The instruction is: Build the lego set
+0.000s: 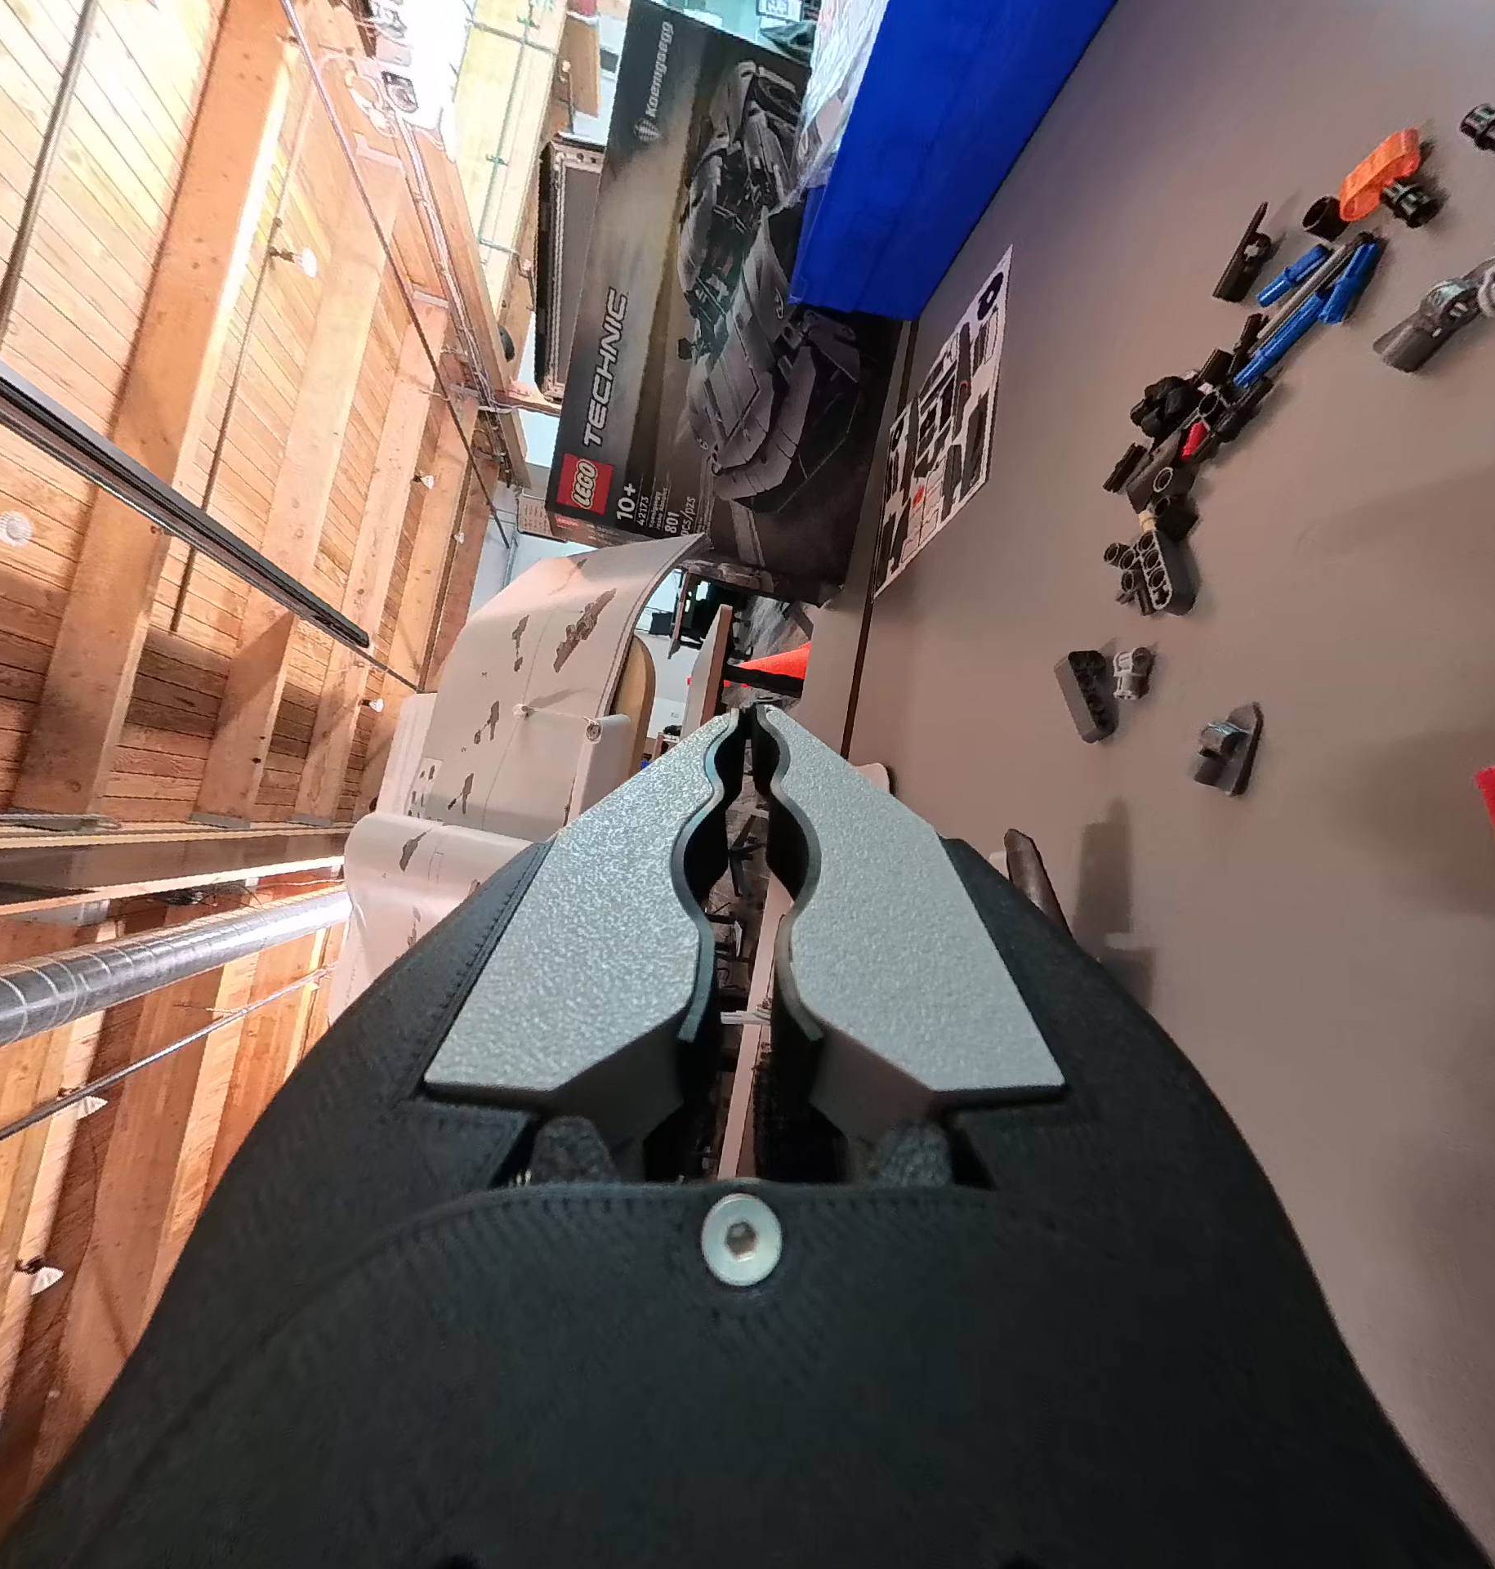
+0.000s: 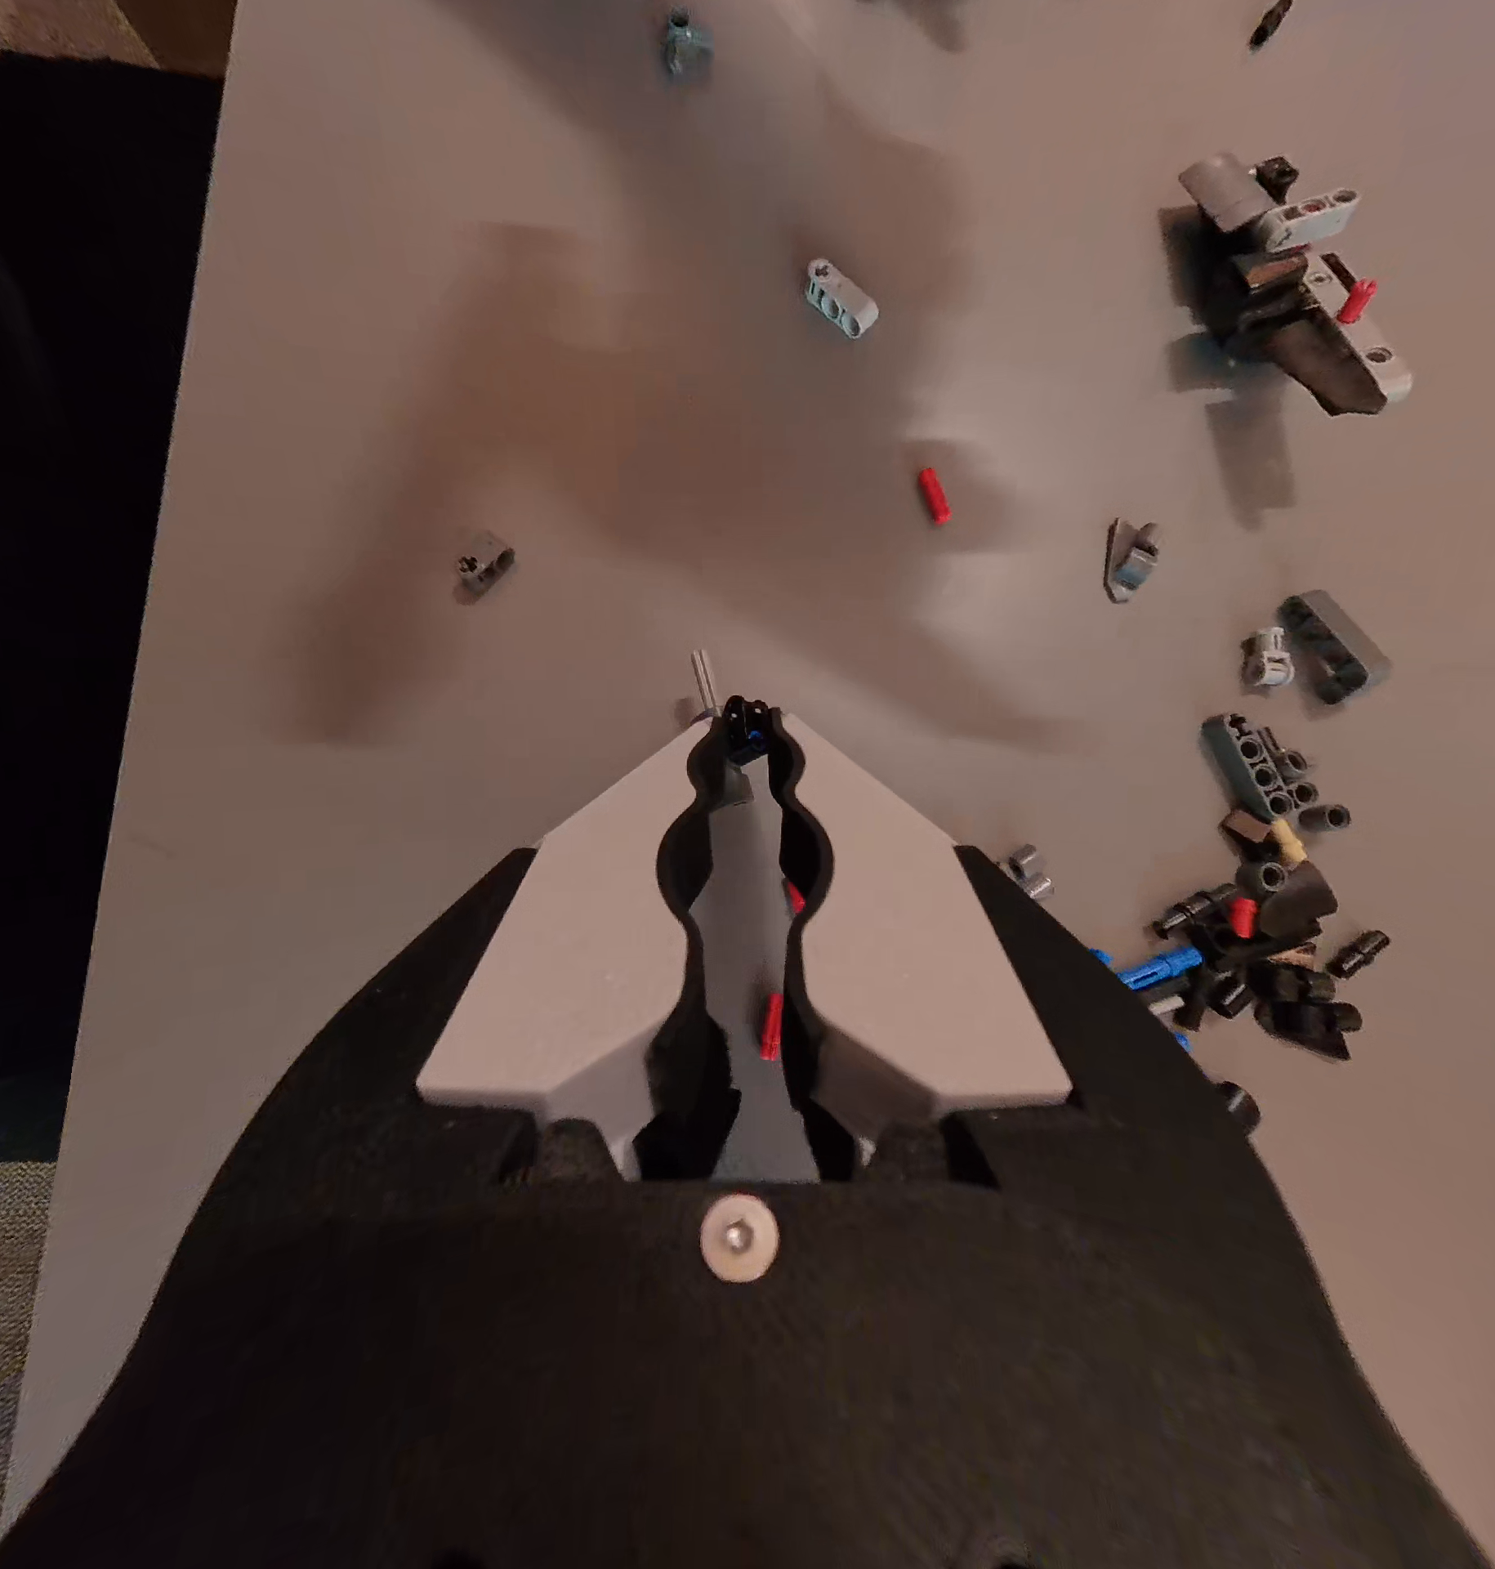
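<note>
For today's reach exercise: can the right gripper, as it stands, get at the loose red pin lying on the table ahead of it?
Probably not yet. The right gripper is shut on a small black piece, so it must release that first. Otherwise bare table lies before the red pin.

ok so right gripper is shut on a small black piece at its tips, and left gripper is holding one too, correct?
Not quite. The right gripper is shut on the small black piece, per the right wrist view. But the left gripper holds nothing: the left wrist view shows its tips closed together, empty, raised off the table.
</note>
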Available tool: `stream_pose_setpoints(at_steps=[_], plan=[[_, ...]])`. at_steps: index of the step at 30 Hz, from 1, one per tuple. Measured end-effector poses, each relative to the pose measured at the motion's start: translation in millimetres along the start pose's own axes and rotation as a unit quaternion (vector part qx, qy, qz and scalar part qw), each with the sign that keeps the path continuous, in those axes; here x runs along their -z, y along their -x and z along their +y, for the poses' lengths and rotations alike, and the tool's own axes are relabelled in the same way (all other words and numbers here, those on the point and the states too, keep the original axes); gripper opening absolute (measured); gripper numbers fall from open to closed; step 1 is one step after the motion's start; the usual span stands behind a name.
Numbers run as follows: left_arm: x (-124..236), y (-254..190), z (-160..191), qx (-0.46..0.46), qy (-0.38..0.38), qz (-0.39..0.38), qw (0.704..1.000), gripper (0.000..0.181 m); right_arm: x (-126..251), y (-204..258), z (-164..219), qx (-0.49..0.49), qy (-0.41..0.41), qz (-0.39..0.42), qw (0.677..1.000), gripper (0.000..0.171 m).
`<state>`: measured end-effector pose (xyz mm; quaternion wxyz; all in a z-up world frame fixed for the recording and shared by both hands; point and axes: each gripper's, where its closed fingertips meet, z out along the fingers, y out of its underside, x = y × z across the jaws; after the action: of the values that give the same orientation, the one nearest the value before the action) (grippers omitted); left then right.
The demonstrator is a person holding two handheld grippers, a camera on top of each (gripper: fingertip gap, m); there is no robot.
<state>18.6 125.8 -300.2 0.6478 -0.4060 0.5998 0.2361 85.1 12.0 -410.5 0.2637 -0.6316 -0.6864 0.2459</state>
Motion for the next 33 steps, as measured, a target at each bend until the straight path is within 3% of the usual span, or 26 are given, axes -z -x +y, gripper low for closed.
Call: stream_pose_setpoints(at_steps=[12,20,33], plan=[[0.4,-0.2,1.0,0.000,0.000,-0.006,1.000,0.000,17.8,-31.0,-7.4,-0.090,-0.066,0.002,0.994,0.006],[3.3,-1.4,-3.0,-0.008,-0.003,-0.010,1.000,0.000,50.0,-70.6,-42.8,-0.205,-0.177,-0.031,0.962,0.006],[3.0,-13.7,-17.1,-0.034,-0.024,-0.011,0.999,0.000,55.6,-109.3,-58.4,-0.307,-0.213,-0.063,0.925,0.005]])
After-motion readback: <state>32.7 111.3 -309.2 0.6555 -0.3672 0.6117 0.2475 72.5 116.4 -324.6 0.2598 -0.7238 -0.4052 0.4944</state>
